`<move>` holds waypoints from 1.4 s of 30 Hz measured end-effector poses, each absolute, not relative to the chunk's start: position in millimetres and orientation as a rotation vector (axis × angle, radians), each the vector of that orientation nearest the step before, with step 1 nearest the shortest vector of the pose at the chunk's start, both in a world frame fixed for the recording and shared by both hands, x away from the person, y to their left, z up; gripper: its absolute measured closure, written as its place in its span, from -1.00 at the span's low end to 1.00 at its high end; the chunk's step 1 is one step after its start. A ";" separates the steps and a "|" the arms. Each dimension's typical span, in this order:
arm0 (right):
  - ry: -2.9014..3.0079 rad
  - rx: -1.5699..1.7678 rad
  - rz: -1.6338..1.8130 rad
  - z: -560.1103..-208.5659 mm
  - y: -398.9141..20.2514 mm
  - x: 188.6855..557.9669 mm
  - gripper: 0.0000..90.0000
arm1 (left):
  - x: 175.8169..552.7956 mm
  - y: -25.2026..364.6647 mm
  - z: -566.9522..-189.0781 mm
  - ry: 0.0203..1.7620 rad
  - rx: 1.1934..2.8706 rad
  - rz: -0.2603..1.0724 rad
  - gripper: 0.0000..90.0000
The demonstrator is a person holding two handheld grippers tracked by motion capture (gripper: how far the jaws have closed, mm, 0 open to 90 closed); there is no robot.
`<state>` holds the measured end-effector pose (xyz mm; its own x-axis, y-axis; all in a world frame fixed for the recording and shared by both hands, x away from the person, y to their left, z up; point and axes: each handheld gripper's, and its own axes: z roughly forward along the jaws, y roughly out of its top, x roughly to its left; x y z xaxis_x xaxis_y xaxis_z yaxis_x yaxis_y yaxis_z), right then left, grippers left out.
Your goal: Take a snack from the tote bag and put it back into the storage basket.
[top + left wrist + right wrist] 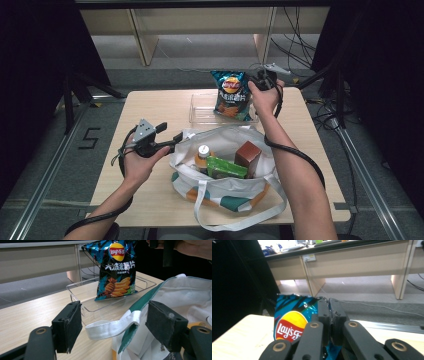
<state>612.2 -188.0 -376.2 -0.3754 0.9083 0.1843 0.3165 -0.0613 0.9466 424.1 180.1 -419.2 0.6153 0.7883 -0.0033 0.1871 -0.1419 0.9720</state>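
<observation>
A blue Lay's chip bag hangs upright over a clear plastic tray at the table's far side, its bottom edge at the tray. My right gripper is shut on the bag's top right corner; in the left gripper view the bag dangles above the tray. My left gripper stands open at the left rim of a white and green tote bag, with the bag's white strap lying between its pads untouched.
Inside the tote stand a bottle with a white cap, a green box and a brown box. The wooden table has bare room at its left. Desks and cables lie beyond the far edge.
</observation>
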 end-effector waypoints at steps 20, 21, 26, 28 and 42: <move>1.659 1.383 1.415 -380.1 -199.4 608.3 0.91 | 423.8 178.8 -420.6 0.824 1.663 0.625 -0.39; 1.659 1.383 1.415 -380.1 -199.4 608.3 0.91 | 423.8 178.8 -420.6 0.824 1.663 0.625 -0.39; 1.654 1.391 1.381 -381.5 -203.4 607.0 0.82 | 423.4 178.2 -420.8 0.827 1.662 0.625 -0.39; 1.667 1.355 1.352 -381.9 -205.1 607.4 0.78 | 423.4 178.0 -421.0 0.828 1.662 0.624 -0.39; 1.668 1.341 1.380 -374.8 -205.1 599.9 0.20 | 423.2 177.9 -420.5 0.825 1.662 0.628 -0.39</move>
